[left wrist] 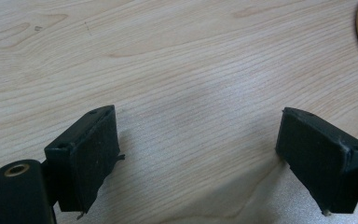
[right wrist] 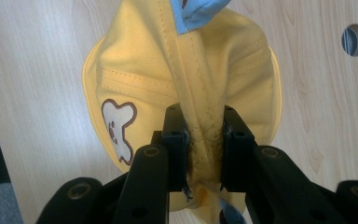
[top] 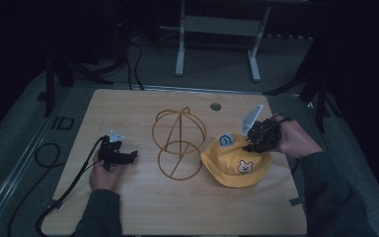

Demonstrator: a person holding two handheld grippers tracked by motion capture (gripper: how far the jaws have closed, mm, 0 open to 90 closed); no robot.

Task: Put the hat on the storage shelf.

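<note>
While the yellow hat (top: 235, 160) is lying at about four o'clock on the wooden table (top: 143, 207), its crown fabric is being gathered into a ridge and pinched.

Item: yellow hat, bear patch (right wrist: 116, 128) on the side, blue tab (right wrist: 196, 11) at the top; sitting just beside the wire stand (top: 178, 143), at the stand's three o'clock.

Step in hand, as judged: the hat is being lifted by its crown, probably for placing on the wire stand. The next move is calling for a raise high enough to clear the brim off the table, then a carry toward nine o'clock over the stand's top loop.

Right gripper (right wrist: 204, 140): jaws are pressing together on the folded seam of the hat.

Left gripper (left wrist: 200, 154): jaws are standing spread wide, holding nothing, hovering over bare table at the stand's nine o'clock.
</note>
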